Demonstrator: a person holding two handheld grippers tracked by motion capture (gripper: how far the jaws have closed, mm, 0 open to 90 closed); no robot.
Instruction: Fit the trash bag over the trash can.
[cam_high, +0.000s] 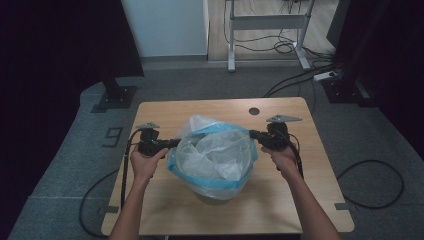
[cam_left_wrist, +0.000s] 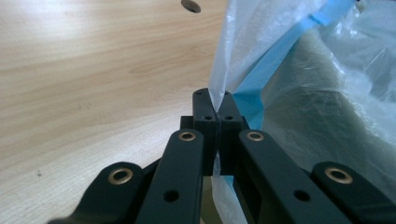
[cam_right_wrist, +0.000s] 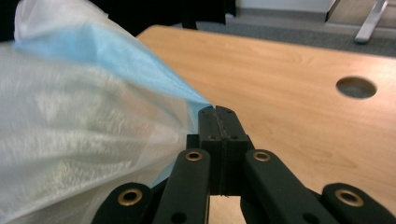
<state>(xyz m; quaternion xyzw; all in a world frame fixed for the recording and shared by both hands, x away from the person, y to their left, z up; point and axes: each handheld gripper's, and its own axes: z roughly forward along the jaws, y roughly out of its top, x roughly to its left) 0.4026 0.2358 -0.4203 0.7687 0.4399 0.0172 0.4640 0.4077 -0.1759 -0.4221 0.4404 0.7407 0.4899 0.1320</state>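
A translucent white plastic bag with a blue rim band (cam_high: 215, 155) stands open at the middle of the wooden table (cam_high: 165, 112), draped over a pale bin under it. My left gripper (cam_high: 176, 143) is shut on the bag's left rim; in the left gripper view (cam_left_wrist: 217, 112) a fold of bag (cam_left_wrist: 289, 93) is pinched between the black pads. On the opposite side, my right gripper (cam_high: 252, 134) is shut on the bag's right rim, and the right gripper view (cam_right_wrist: 217, 114) has the blue edge of the bag (cam_right_wrist: 93, 116) running into its closed pads.
A round cable hole (cam_high: 254, 111) lies in the table top behind the bag. Cables trail over the grey floor at right (cam_high: 372, 182). A white desk frame (cam_high: 267, 22) stands beyond the table. Dark stands flank both sides.
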